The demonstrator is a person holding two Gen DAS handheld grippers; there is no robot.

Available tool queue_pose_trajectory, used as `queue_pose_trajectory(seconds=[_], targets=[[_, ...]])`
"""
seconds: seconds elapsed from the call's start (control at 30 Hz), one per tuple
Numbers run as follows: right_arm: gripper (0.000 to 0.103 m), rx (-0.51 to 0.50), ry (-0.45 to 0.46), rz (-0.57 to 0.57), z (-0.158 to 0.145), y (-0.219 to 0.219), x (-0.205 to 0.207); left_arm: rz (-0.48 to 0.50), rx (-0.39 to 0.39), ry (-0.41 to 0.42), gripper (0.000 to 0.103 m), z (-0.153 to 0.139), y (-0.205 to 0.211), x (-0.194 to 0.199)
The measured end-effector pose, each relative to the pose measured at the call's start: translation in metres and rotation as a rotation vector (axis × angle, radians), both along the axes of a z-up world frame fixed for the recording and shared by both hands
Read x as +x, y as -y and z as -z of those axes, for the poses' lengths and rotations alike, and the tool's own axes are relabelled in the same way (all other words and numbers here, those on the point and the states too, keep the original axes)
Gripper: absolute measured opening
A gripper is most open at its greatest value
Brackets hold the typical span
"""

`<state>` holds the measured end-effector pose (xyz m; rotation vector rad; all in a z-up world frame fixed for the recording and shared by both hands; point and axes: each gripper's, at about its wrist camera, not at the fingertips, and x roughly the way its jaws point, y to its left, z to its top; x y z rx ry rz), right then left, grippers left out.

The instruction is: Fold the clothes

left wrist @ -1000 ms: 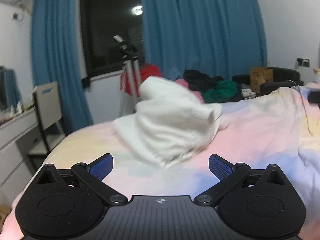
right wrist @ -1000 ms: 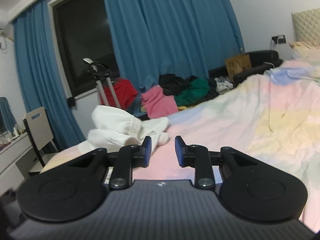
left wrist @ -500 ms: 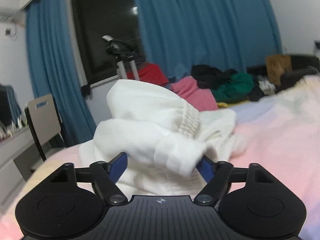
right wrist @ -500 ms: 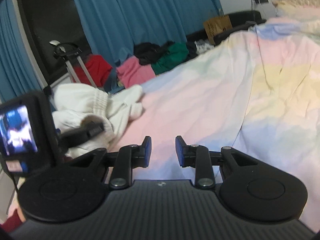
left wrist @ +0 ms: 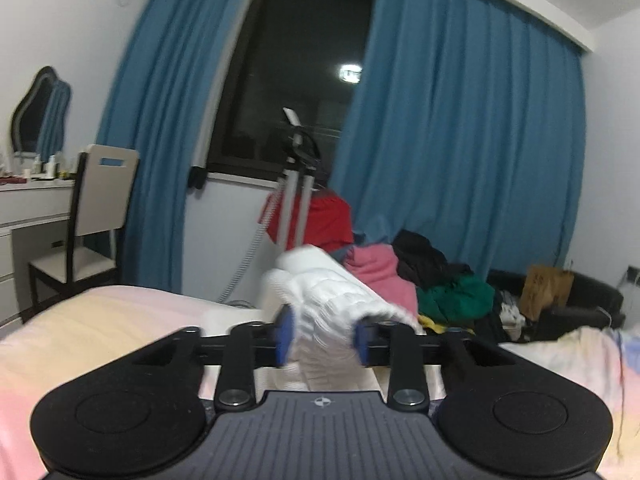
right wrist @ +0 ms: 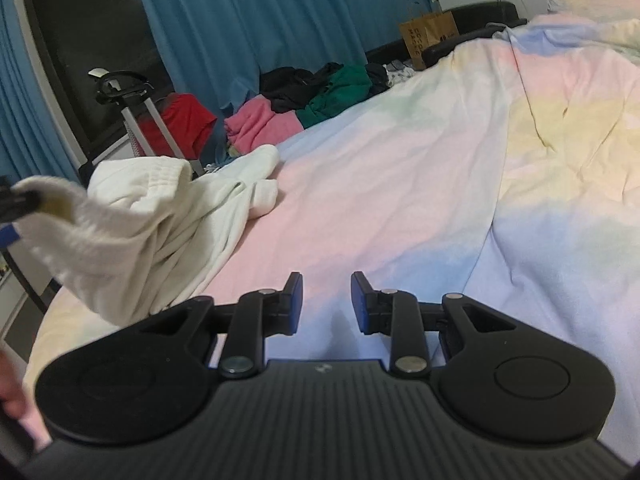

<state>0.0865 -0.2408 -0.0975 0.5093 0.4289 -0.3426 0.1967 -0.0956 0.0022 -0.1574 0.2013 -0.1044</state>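
Observation:
A white garment [right wrist: 160, 216] lies bunched at the left foot of a bed with a pastel sheet [right wrist: 400, 200]. My left gripper [left wrist: 322, 336] is shut on a ribbed cuff of the white garment [left wrist: 332, 304] and holds it lifted off the bed. In the right wrist view that lifted cuff hangs at the far left, with the left gripper's fingertips [right wrist: 12, 204] at the frame edge. My right gripper [right wrist: 326, 300] hovers low over the bare sheet, to the right of the garment, its jaws a small gap apart with nothing between them.
A pile of pink, green and black clothes [right wrist: 304, 100] lies past the bed's far edge, by blue curtains [left wrist: 448, 152]. A tripod [left wrist: 296, 184] with a red cloth stands at the window. A chair [left wrist: 96, 216] and white desk stand left. A paper bag [right wrist: 430, 38] sits on a dark sofa.
My left gripper closed on the garment's cuff and lifted it up off the bed. My right gripper swung right and lower over the sheet, jaws unchanged.

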Motion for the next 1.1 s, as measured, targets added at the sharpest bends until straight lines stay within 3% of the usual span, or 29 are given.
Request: queue_pose_trajectory(seconds=[0.23, 0.3, 0.47, 0.7, 0.83, 0.93, 1.1], targets=[[0.030, -0.039, 0.057, -0.066, -0.013, -0.020, -0.019, 0.044, 0.005, -0.036, 0.005, -0.026, -0.070, -0.055], [0.030, -0.051, 0.073, -0.092, -0.015, -0.027, -0.025, 0.053, 0.002, -0.011, 0.005, -0.031, -0.090, -0.076], [0.030, -0.078, 0.046, -0.188, -0.011, -0.050, -0.023, 0.019, -0.019, -0.012, 0.005, -0.034, -0.141, -0.107], [0.031, -0.106, -0.033, -0.342, 0.006, -0.086, -0.005, -0.070, -0.003, -0.101, 0.006, 0.012, -0.193, -0.100], [0.034, -0.122, -0.079, -0.430, 0.015, -0.107, 0.006, -0.097, -0.086, -0.177, 0.006, 0.027, -0.205, -0.085], [0.035, -0.139, -0.095, -0.485, 0.023, -0.121, 0.017, -0.110, -0.098, -0.185, 0.006, 0.029, -0.207, -0.086], [0.049, -0.157, -0.075, -0.501, 0.033, -0.134, 0.040, -0.127, -0.129, -0.216, 0.006, 0.034, -0.209, -0.083]])
